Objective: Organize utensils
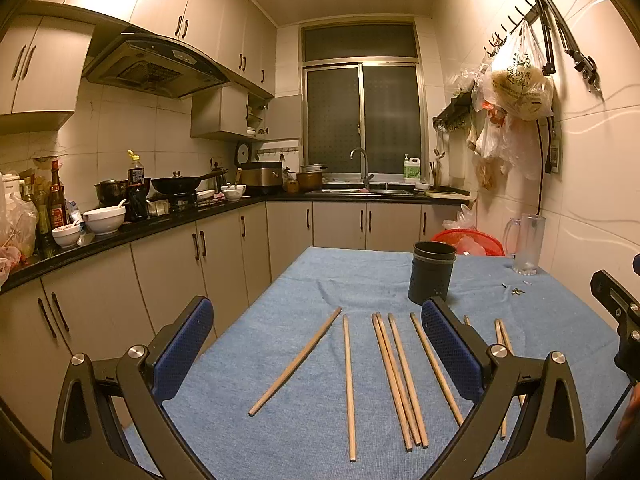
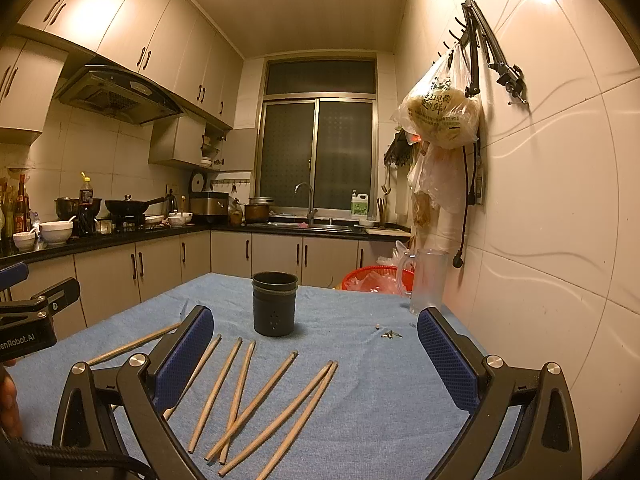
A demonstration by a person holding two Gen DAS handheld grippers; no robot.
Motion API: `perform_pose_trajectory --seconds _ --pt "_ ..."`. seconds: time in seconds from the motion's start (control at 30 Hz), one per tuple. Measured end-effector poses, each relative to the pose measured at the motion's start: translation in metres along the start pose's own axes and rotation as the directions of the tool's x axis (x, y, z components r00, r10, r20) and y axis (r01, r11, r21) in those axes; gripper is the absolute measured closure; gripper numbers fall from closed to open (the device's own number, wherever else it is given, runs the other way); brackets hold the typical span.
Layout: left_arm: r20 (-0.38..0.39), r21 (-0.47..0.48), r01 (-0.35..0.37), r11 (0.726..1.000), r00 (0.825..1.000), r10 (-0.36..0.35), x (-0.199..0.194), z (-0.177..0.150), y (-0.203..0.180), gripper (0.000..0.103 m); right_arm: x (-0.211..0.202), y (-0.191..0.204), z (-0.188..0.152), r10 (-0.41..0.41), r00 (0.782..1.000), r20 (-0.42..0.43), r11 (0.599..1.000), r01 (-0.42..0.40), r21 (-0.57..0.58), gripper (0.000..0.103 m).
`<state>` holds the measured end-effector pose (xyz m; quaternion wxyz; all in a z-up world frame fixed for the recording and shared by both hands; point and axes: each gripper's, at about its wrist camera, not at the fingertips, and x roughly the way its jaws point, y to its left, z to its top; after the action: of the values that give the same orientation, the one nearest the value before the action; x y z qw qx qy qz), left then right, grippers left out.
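**A:** Where are the chopsticks?

**B:** Wooden chopsticks (image 1: 349, 384) lie loose on the blue cloth (image 1: 280, 420) over the tabletop, most running roughly away from the cameras. In the left wrist view one slants off to the left, one lies alone beside it, then three lie close together, and more lie on the right, partly hidden behind the right-hand finger. In the right wrist view some of the chopsticks (image 2: 240, 400) cross each other.

**A:** And the holder?

**B:** A dark cylindrical utensil holder (image 1: 431, 273) stands upright beyond the chopsticks, apart from their far ends. It has small holes low on its side. Nothing sticks out of its top.

**A:** The left gripper?

**B:** The left gripper (image 1: 318, 356) hangs above the chopsticks with its blue-padded fingers (image 1: 182, 356) spread wide, gripping nothing.

**A:** The right one?

**B:** The same. The right gripper (image 2: 316, 364) has its fingers (image 2: 448, 360) spread wide and empty, above the cloth, the holder (image 2: 275, 304) ahead between them.

**A:** Anything else there?

**B:** A clear glass mug (image 1: 526, 244) stands near the far right corner by the tiled wall, with a few small bits (image 1: 516, 289) on the cloth in front of it. A red basket (image 1: 470, 240) sits just past the far edge.
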<state>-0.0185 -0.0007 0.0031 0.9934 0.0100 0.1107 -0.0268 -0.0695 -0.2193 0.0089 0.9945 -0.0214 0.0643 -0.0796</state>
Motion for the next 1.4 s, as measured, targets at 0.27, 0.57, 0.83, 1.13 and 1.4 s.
perform_pose_trajectory --seconds 0.27,0.57,0.83,1.13,1.4 --pt "-0.008 0.001 0.001 1.0 1.0 -0.001 0.001 -0.001 -0.001 0.0 0.004 0.002 -0.001 0.004 1.0 -0.01 1.0 -0.004 -0.004 0.0" --pt "-0.265 0.035 0.006 0.999 0.964 0.004 0.047 -0.003 0.005 0.0 0.057 -0.009 0.0 0.16 0.938 -0.307 0.987 -0.147 0.064 0.0" --pt "-0.481 0.045 0.091 0.995 0.875 -0.058 0.091 -0.003 0.018 0.0 0.12 -0.048 -0.017 0.26 0.761 -0.595 0.958 -0.126 0.258 0.0" --pt "-0.565 -0.001 0.124 0.992 0.818 -0.103 0.122 0.004 0.035 0.0 0.156 -0.077 -0.002 0.281 0.711 -0.645 0.938 -0.062 0.341 0.022" --pt "-0.61 -0.006 0.134 0.991 0.785 -0.11 0.155 0.012 0.04 0.001 0.202 -0.076 -0.025 0.356 0.585 -0.729 0.909 -0.037 0.415 0.063"
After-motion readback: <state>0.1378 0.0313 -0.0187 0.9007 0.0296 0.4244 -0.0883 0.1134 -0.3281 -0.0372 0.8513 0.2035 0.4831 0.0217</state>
